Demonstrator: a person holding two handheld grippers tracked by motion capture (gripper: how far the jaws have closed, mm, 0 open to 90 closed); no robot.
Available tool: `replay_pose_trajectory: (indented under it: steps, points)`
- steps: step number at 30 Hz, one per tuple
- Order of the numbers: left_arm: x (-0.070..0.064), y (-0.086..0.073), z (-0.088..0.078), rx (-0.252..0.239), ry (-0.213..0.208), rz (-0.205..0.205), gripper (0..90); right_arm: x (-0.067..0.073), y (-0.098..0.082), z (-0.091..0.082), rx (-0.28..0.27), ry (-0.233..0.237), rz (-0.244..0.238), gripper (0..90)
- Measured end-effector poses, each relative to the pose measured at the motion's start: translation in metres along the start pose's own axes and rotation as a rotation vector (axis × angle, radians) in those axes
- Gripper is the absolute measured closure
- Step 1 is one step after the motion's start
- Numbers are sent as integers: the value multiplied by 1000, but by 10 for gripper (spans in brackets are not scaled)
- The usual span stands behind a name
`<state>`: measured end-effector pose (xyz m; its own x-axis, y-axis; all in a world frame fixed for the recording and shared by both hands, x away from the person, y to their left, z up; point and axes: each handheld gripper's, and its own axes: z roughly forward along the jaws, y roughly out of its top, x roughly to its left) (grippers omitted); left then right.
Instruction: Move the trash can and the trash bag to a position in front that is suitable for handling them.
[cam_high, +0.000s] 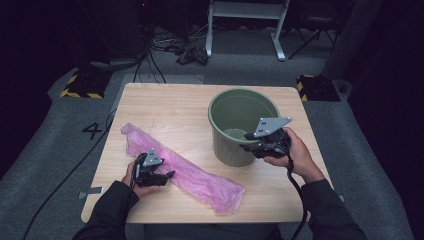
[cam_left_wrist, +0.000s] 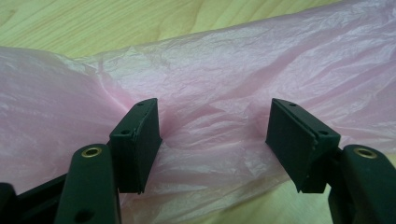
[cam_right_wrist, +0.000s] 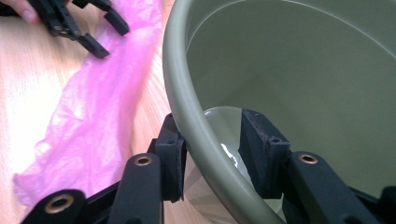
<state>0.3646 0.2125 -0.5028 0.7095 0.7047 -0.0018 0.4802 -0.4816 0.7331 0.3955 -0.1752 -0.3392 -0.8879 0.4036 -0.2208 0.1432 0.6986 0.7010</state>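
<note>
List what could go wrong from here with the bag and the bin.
The left gripper stands open over the thin pink bag; closing may pinch one layer or tear it. The right gripper straddles only the green bin rim, one jaw inside and one outside, so a pull may tip the bin.

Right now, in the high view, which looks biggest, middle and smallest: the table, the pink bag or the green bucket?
1. The wooden table looks biggest by far.
2. The pink plastic bag and the green bucket come next; the bag is longer but flat and thin, the bucket is wider and taller, so I won't rank them.
</note>
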Motion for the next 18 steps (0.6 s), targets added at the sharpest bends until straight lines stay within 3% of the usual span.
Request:
replay_pose_trajectory:
  steps: [2, 5, 6, 8, 10, 14, 18]
  points:
    - [-2, 0, -1, 5, 4, 14, 316, -1, -1, 0, 4, -17, 12, 572]
    - [-7, 2, -1, 27, 18, 33, 244, 0, -8, 3, 12, -94, 26, 379]
    - [-9, 2, -1, 32, 10, 40, 230, 1, -10, 2, 3, -96, 26, 332]
    - [-12, 4, 0, 34, 11, 55, 193, 6, -15, -4, -45, -155, 46, 274]
    - [-14, 5, 1, 37, -2, 69, 182, 11, -21, -14, -109, -194, 66, 253]
    - [-19, 7, -1, 22, -26, 94, 169, 16, -29, -35, -183, -264, 83, 248]
    - [-22, 8, -1, 25, -28, 121, 164, 24, -46, -55, -229, -259, 125, 250]
